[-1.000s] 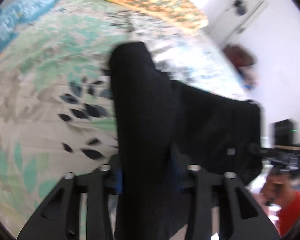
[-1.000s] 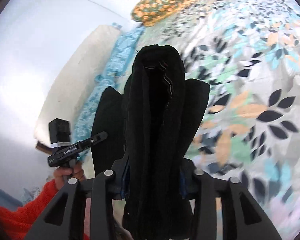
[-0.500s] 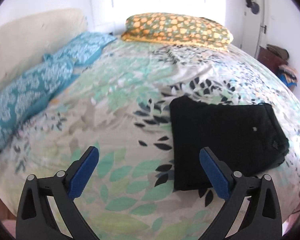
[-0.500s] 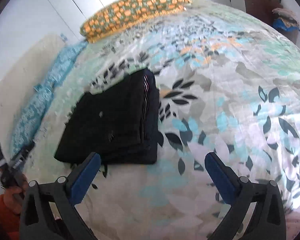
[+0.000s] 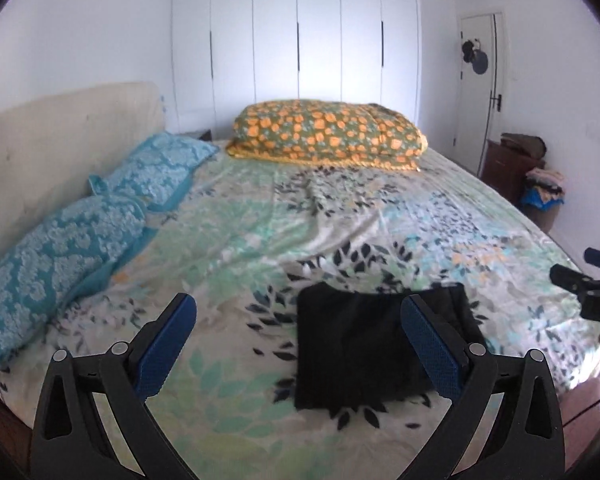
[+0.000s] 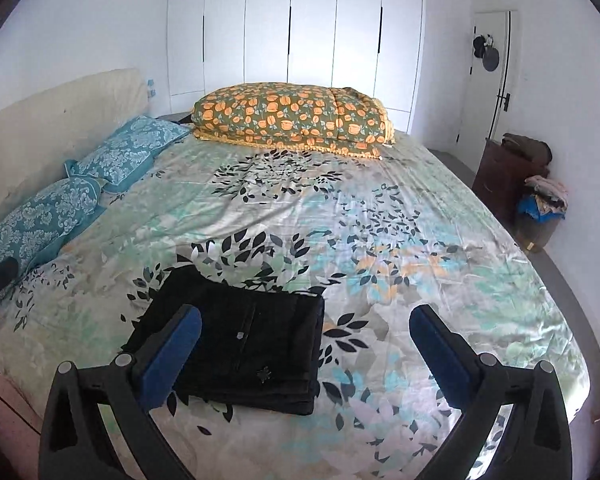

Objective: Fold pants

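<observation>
The left gripper (image 5: 298,334) hangs above the near edge of the bed with its two blue-padded fingers (image 5: 166,344) spread wide apart and nothing between them; the right gripper (image 6: 304,346) is held the same way, jaws parted and empty. The black pants (image 5: 364,344) lie folded into a compact, roughly rectangular stack on the leaf-patterned bedspread (image 5: 260,240), close to the near edge. In the left wrist view the stack sits toward the right, with the gripper's right-hand finger crossing in front of its right part, while the left-hand finger stands over bare bedspread well clear of the cloth. In the right wrist view the pants (image 6: 252,340) sit toward the left, with the left-hand finger (image 6: 172,356) overlapping the stack's near left corner and the right-hand finger apart from it over the bedspread. So the fold lies between the two tools, and neither touches it as far as can be seen. The layered edges of the stack show along its near side, and a small button is visible on top. At the far end of the bed rests an orange-flowered pillow (image 6: 292,118), and two teal pillows (image 6: 80,188) lie along the left side against a cream headboard (image 5: 60,148). White wardrobe doors (image 5: 296,40) fill the far wall.
</observation>
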`<state>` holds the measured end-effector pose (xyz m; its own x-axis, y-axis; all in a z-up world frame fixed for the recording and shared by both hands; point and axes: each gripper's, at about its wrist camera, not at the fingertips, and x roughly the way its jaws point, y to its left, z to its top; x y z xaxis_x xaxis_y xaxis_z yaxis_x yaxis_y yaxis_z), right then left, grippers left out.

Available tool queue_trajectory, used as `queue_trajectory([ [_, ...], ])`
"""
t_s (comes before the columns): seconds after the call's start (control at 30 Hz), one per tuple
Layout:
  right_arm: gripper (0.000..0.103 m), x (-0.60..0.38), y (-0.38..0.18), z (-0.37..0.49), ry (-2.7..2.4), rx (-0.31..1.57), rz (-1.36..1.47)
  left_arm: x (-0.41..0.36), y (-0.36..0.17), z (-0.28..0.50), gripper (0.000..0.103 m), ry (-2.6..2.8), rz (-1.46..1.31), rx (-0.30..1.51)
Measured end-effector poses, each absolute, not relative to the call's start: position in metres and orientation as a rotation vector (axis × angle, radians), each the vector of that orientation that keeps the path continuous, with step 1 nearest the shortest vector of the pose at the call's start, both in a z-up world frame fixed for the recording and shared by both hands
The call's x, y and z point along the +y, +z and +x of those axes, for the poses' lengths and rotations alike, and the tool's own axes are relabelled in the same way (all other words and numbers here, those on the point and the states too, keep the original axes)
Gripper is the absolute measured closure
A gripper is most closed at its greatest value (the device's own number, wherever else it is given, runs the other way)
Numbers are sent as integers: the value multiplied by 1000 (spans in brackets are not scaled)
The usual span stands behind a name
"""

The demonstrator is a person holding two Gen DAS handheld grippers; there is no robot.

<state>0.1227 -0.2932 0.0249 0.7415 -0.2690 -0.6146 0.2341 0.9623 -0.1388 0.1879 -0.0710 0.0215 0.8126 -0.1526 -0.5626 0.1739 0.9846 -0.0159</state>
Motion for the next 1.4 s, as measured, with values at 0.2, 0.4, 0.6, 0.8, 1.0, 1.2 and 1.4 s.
queue_trajectory([
  [0.2,0,-263,-50,85,-263,815,10,-63,-35,175,1,-85,37,740],
  [0.4,0,-256,-56,73,-266,827,-51,-70,-44,169,1,-85,60,816],
  [0.6,0,-253,-37,71,-286,757,-72,-77,-47,168,1,-114,57,846],
  [0.8,0,-253,-40,71,-282,771,-63,-80,-48,165,0,-141,44,853],
  [1.0,0,-258,-34,67,-299,766,-44,-88,-39,166,0,-31,119,845],
  [1.2,0,-252,-24,66,-296,750,-77,-88,-34,161,0,-42,140,831],
  [1.4,0,-247,-32,70,-291,772,-92,-81,-39,162,0,-61,107,857],
])
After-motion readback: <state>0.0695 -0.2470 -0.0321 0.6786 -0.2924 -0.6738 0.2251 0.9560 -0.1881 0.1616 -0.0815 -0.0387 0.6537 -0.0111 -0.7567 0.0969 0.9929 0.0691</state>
